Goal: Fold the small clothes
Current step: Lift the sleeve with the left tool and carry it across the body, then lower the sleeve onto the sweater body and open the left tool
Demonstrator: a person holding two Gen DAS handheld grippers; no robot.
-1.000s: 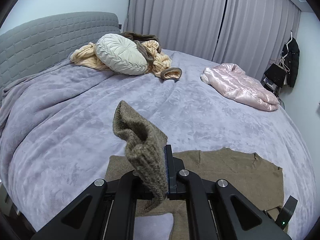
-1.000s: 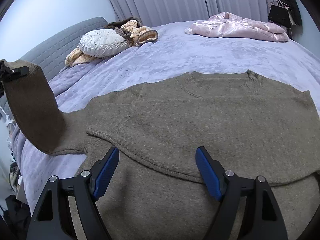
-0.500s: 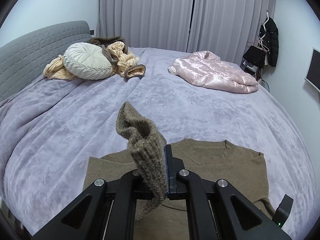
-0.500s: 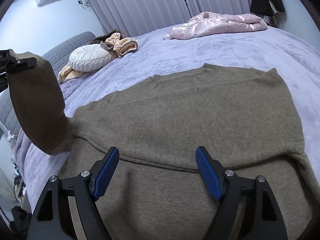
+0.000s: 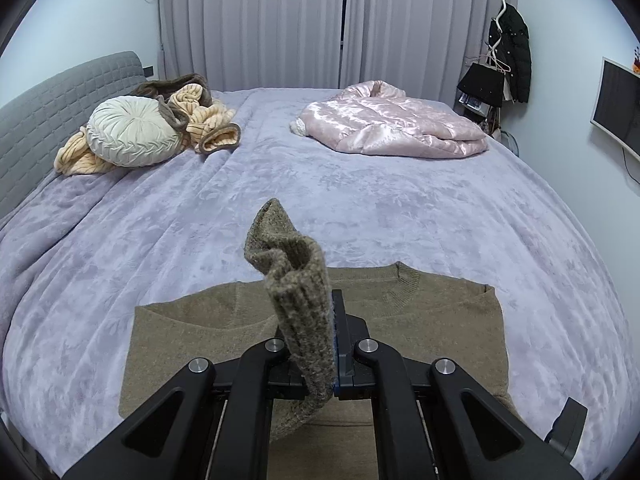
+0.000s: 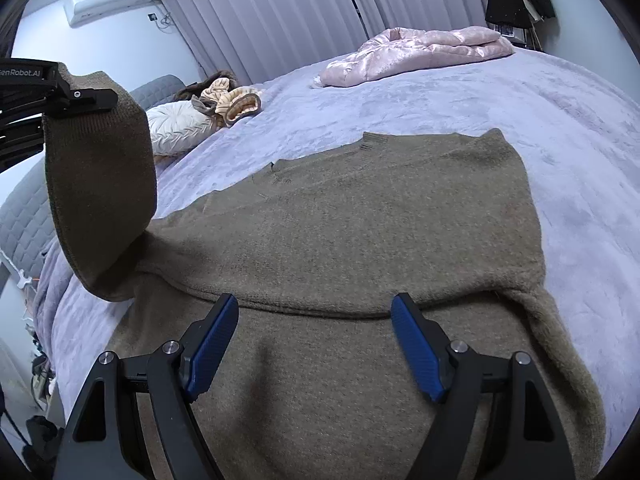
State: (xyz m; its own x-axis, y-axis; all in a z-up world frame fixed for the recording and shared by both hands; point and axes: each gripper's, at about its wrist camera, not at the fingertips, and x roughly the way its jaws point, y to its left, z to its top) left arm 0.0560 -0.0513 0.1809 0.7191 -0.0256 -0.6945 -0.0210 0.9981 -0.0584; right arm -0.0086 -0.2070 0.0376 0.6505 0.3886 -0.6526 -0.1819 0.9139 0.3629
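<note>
The left gripper [image 5: 330, 344] is clamped on the cuff of the brown sweater's sleeve [image 5: 298, 280], holding it up over the sweater [image 6: 360, 216] spread flat on the purple bed [image 5: 360, 200], while the right gripper [image 6: 314, 344] hovers wide apart above its body

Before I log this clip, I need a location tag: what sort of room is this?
Most likely a home bedroom. A wide bed under a lilac plush blanket with a grey quilted headboard, a round cream pleated cushion, and floor-length grey curtains all suggest it.
</note>
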